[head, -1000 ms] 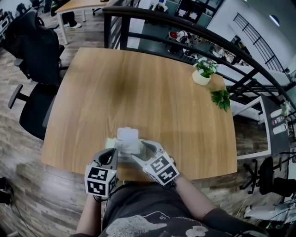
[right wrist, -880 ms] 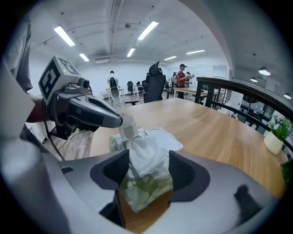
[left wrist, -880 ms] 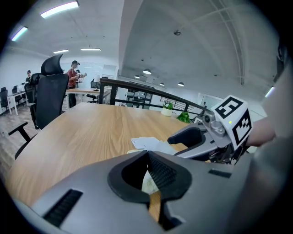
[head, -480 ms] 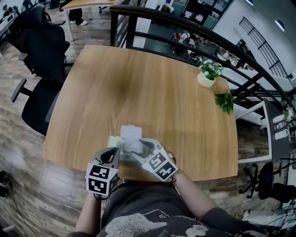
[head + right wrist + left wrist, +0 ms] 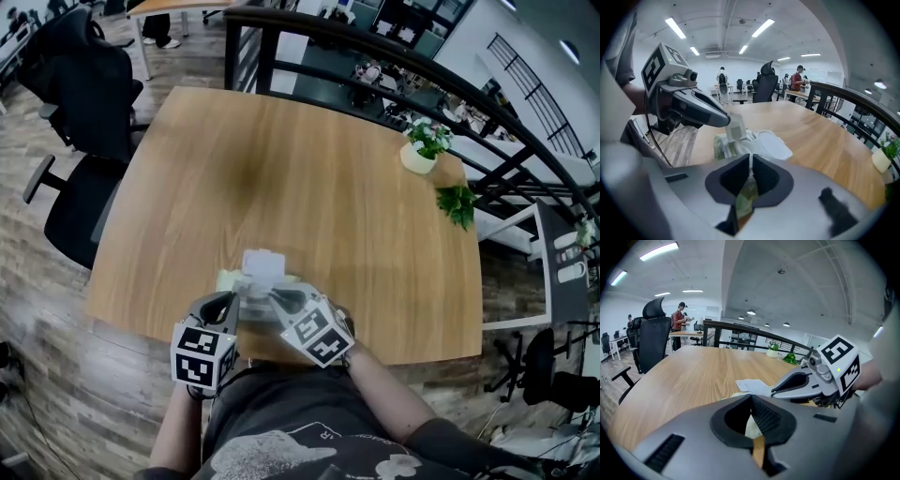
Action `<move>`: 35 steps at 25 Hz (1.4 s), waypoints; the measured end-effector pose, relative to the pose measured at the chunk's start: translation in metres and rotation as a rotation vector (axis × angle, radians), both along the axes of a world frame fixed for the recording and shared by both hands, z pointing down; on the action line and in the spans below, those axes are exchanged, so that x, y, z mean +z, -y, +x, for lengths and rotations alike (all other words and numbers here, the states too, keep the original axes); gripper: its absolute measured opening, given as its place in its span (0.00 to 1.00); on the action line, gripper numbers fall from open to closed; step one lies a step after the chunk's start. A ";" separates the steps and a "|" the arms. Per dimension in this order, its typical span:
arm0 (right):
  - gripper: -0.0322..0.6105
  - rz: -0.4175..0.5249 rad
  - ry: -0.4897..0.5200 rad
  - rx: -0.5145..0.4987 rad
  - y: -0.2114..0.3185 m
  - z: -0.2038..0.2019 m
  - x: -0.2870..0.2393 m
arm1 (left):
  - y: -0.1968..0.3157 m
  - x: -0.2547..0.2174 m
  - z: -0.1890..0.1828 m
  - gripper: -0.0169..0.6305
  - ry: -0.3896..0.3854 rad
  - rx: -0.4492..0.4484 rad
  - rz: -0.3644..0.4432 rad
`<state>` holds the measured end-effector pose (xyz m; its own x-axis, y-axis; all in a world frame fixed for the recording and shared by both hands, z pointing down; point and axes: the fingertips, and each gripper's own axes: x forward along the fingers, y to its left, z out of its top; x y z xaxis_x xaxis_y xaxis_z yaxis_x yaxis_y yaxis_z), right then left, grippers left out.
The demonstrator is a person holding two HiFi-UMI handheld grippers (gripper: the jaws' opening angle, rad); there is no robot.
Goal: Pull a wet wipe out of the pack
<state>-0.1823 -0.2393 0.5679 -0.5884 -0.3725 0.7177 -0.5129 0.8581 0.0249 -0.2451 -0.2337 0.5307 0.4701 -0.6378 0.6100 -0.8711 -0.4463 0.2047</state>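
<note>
The wet wipe pack (image 5: pixel 246 284), pale green and white with its white lid (image 5: pixel 262 265) folded open, lies near the front edge of the wooden table (image 5: pixel 309 178). My left gripper (image 5: pixel 232 298) is shut on a pale corner of the pack (image 5: pixel 752 425); in the right gripper view its tip (image 5: pixel 726 123) pinches a white tab. My right gripper (image 5: pixel 274 298) comes in from the right over the pack's opening. Its jaws are closing, and a crumpled white wipe (image 5: pixel 749 149) sits pinched between them, with the pack (image 5: pixel 723 145) just beyond.
A small potted plant (image 5: pixel 419 150) and a green sprig (image 5: pixel 457 204) stand at the table's far right. A black office chair (image 5: pixel 80 141) is off the left side, and a dark railing (image 5: pixel 375 56) runs behind the table. The pack lies close to the near edge.
The right gripper's jaws, wide open over the pack before, have come together on the wipe. The left gripper kept its hold and stayed put.
</note>
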 end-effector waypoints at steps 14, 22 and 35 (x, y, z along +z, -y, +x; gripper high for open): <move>0.11 -0.020 0.008 -0.005 -0.002 0.005 -0.001 | 0.000 0.004 -0.004 0.05 0.020 -0.018 -0.009; 0.11 -0.034 0.026 0.013 -0.002 0.010 -0.003 | 0.000 0.005 -0.005 0.05 0.018 -0.027 -0.025; 0.11 -0.051 0.014 0.031 -0.007 0.022 -0.005 | -0.001 0.004 -0.007 0.05 0.023 -0.034 -0.020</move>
<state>-0.1605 -0.2322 0.5629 -0.5872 -0.3540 0.7279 -0.5396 0.8415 -0.0260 -0.2519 -0.2326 0.5344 0.4342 -0.6406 0.6333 -0.8902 -0.4126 0.1931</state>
